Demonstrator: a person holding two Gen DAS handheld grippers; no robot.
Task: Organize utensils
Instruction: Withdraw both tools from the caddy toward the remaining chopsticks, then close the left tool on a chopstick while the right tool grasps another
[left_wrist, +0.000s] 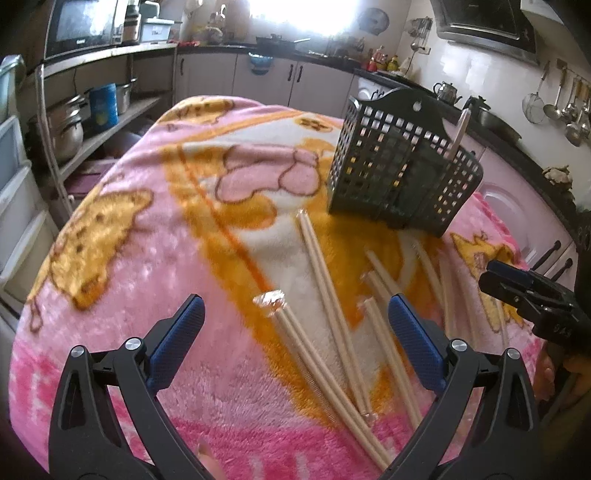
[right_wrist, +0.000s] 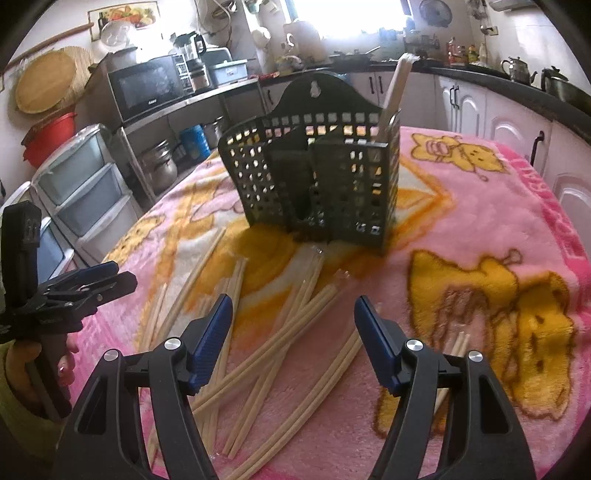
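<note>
Several pale wooden chopsticks (left_wrist: 325, 291) lie scattered on a pink and yellow blanket (left_wrist: 122, 258); in the right wrist view they fan out below my fingers (right_wrist: 280, 332). A dark perforated utensil basket (left_wrist: 402, 166) stands behind them with one pair of chopsticks (left_wrist: 460, 129) upright in its right compartment; it shows in the right wrist view too (right_wrist: 317, 177), with the upright pair (right_wrist: 395, 88). My left gripper (left_wrist: 295, 314) is open above the chopsticks, holding nothing. My right gripper (right_wrist: 293, 314) is open above the pile, holding nothing. Each gripper shows in the other's view (left_wrist: 517, 284), (right_wrist: 92, 280).
Kitchen cabinets and a counter (left_wrist: 295, 74) run behind the table. Shelves with pots and a microwave (right_wrist: 147, 88) stand at the left, with plastic drawers (right_wrist: 85, 184) beside them. The blanket's right side (right_wrist: 498, 258) bears only its printed figures.
</note>
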